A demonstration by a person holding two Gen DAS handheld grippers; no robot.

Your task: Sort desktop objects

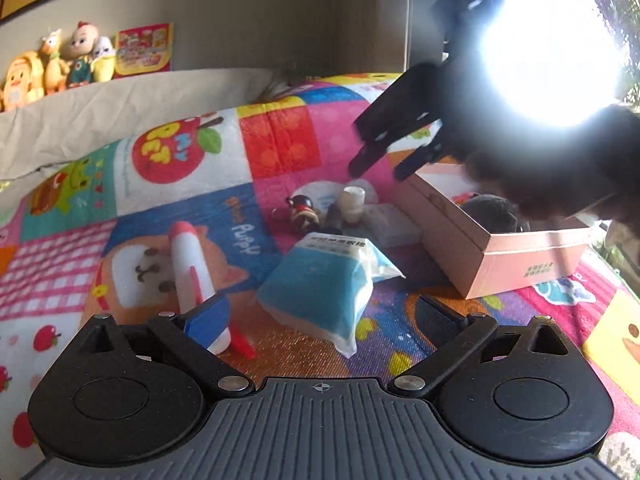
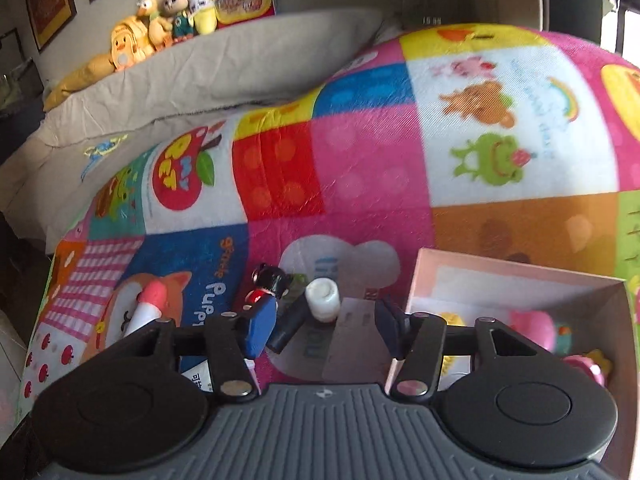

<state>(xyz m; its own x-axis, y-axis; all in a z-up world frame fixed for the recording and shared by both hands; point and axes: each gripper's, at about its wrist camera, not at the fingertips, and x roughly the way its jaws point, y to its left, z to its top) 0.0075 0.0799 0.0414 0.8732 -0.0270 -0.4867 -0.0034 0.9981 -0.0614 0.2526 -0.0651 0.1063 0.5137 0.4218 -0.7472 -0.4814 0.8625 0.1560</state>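
Observation:
On the colourful play mat (image 1: 280,140) lie a blue-and-white packet (image 1: 320,280), a white tube with a pink cap (image 1: 186,252), a small black-and-red figure (image 1: 304,216), a little white bottle (image 1: 352,200) and a flat white pack (image 1: 394,226). My left gripper (image 1: 322,316) stands wide open low over the packet, and its pads do not touch it. My right gripper (image 1: 382,170) hovers over the bottle and figure. In the right wrist view the right gripper (image 2: 324,328) is open, and the white bottle (image 2: 322,296) and a dark stick (image 2: 286,326) lie just beyond its fingertips, untouched.
An open pink box (image 1: 520,256) sits on the mat to the right, with pink and yellow toys (image 2: 532,326) inside. A grey cushion (image 2: 240,60) and plush toys (image 2: 160,20) line the back. Strong window glare fills the upper right of the left wrist view.

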